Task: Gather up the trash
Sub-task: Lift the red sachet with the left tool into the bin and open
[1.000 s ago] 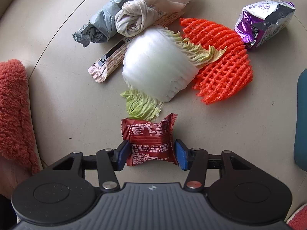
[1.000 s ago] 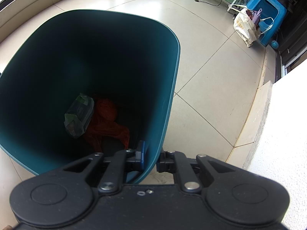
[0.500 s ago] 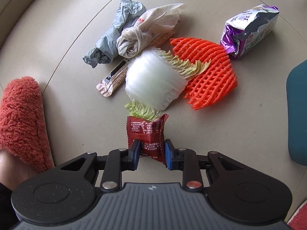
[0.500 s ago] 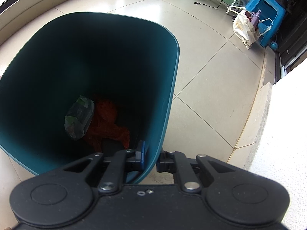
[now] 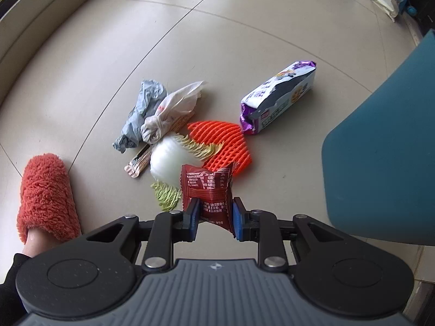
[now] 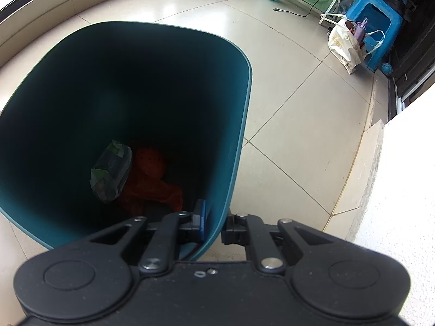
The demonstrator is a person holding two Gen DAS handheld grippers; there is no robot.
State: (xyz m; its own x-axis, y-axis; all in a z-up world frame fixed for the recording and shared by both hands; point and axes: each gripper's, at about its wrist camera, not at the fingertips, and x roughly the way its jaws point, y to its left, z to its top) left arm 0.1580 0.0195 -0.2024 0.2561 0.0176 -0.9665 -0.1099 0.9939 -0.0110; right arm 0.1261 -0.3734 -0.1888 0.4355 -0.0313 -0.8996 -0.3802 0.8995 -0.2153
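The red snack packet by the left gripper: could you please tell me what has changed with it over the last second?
The left gripper closed on the red snack packet and lifted it off the floor. The right gripper kept its grip on the teal bin's rim.

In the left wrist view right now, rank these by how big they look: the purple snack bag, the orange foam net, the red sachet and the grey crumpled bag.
1. purple snack bag
2. orange foam net
3. red sachet, though it is held nearest the camera, so its rank is unsure
4. grey crumpled bag, looking close to the sachet
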